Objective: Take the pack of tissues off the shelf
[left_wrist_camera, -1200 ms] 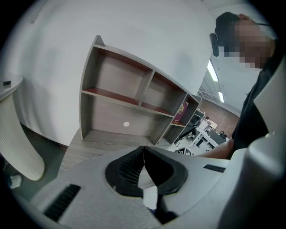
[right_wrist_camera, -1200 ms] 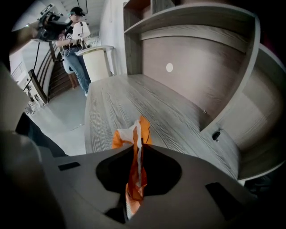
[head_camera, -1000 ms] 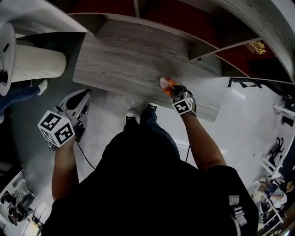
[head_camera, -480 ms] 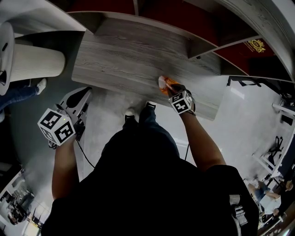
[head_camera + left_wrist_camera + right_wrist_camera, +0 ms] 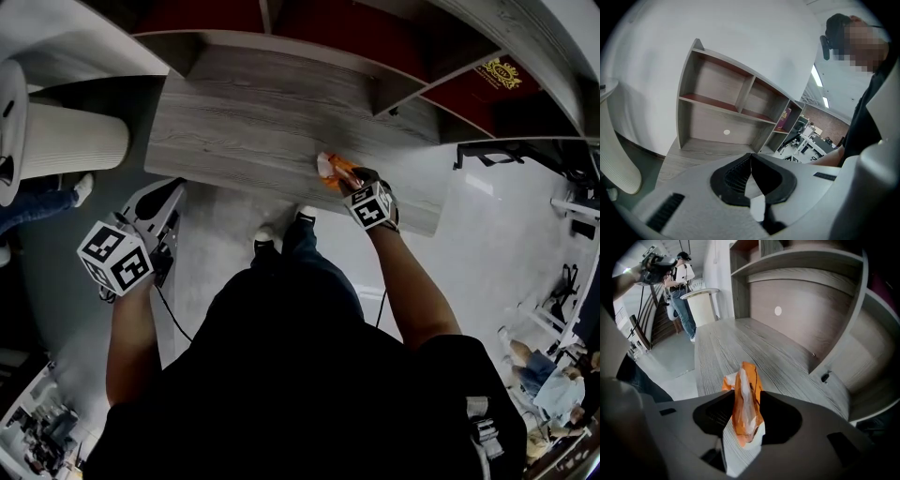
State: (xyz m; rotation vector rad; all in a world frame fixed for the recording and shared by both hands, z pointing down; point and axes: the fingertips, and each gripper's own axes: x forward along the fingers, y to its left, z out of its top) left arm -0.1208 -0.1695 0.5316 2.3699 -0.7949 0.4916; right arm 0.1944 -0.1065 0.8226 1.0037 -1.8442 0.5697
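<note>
Pack of tissues [image 5: 328, 170] at 1 o'clock half hidden by the right gripper [image 5: 344, 180], jaws just opening around it, shelf unit [image 5: 281, 103] cut off at 12 o'clock

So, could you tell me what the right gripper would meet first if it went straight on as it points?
The orange tissue pack between the right gripper's jaws, which have just been opening; right behind it, probably the grey wooden surface.

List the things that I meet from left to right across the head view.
White ribbed cylindrical pedestal → left hand-held gripper → orange plastic pack of tissues → right hand-held gripper → dark red box with gold emblem.
</note>
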